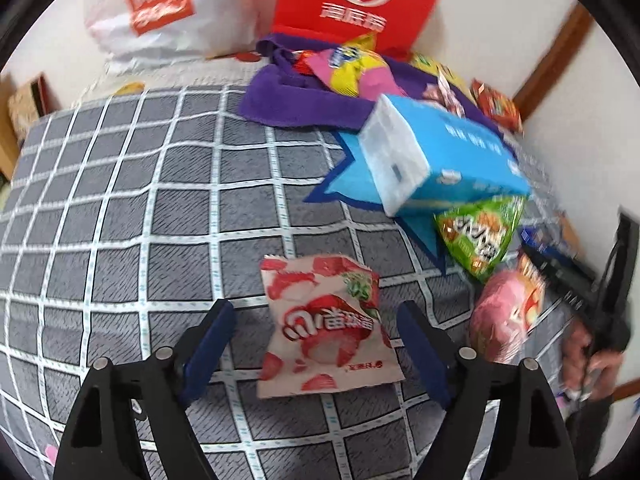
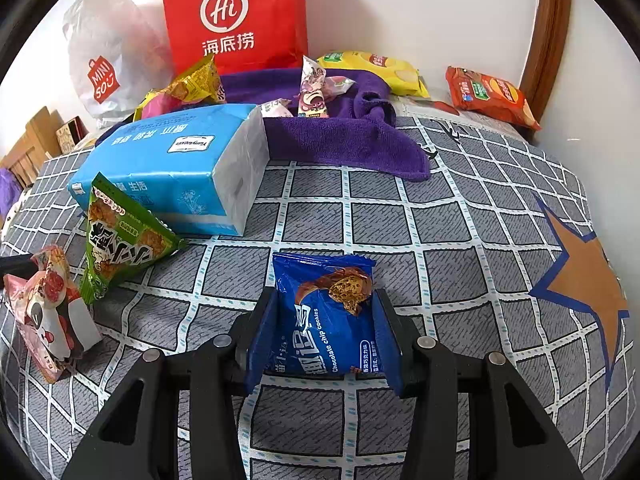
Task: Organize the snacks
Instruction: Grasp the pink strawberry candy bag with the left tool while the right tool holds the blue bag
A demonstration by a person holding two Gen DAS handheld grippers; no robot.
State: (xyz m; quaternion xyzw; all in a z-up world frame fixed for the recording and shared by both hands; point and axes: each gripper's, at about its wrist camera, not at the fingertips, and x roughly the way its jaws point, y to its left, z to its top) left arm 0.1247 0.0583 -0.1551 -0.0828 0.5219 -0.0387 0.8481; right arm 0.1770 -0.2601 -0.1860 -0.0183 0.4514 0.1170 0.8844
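In the left wrist view my left gripper [image 1: 316, 322] is open, its blue fingers on either side of a white and red strawberry snack packet [image 1: 324, 328] lying on the checked bedspread [image 1: 140, 208]. In the right wrist view my right gripper [image 2: 324, 308] is shut on a blue chocolate chip cookie packet [image 2: 328, 312], pads pressing both sides. A green snack bag [image 2: 120, 236] and a pink and white packet [image 2: 48, 312] lie to its left. The green bag [image 1: 480, 232] and a pink packet [image 1: 504, 320] also show in the left view.
A blue tissue pack [image 2: 176, 168] lies on the bed. A purple towel [image 2: 344, 136] at the back carries several snack packets. A red paper bag [image 2: 236, 12] and a white plastic bag [image 2: 104, 52] stand against the wall. An orange packet [image 2: 488, 96] lies far right.
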